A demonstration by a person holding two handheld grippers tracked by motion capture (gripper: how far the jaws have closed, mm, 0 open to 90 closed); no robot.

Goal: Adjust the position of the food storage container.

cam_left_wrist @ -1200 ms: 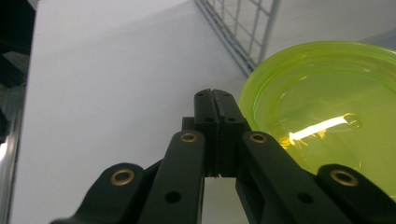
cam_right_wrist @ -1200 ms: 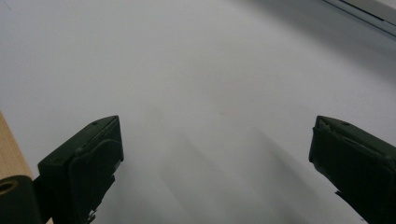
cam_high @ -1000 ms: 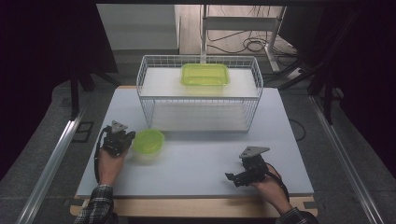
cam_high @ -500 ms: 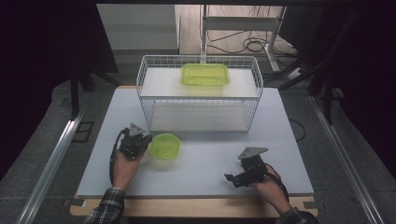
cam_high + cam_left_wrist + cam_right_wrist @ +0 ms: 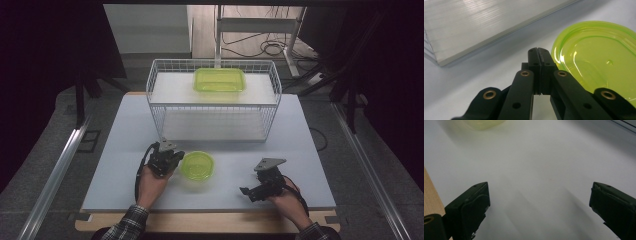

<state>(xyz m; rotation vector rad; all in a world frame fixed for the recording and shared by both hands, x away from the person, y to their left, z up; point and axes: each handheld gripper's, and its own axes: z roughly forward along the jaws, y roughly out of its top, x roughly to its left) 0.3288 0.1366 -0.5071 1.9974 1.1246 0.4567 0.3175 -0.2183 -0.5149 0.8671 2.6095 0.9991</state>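
The wire basket [image 5: 214, 102] blocks the far middle of the counter [image 5: 300, 150]; open counter strips run past it on both sides. In front of it, the round green lid [image 5: 197, 165] lies just beside the left tool [image 5: 172, 161]. Bare counter separates the lid from the right tool [image 5: 248, 192].
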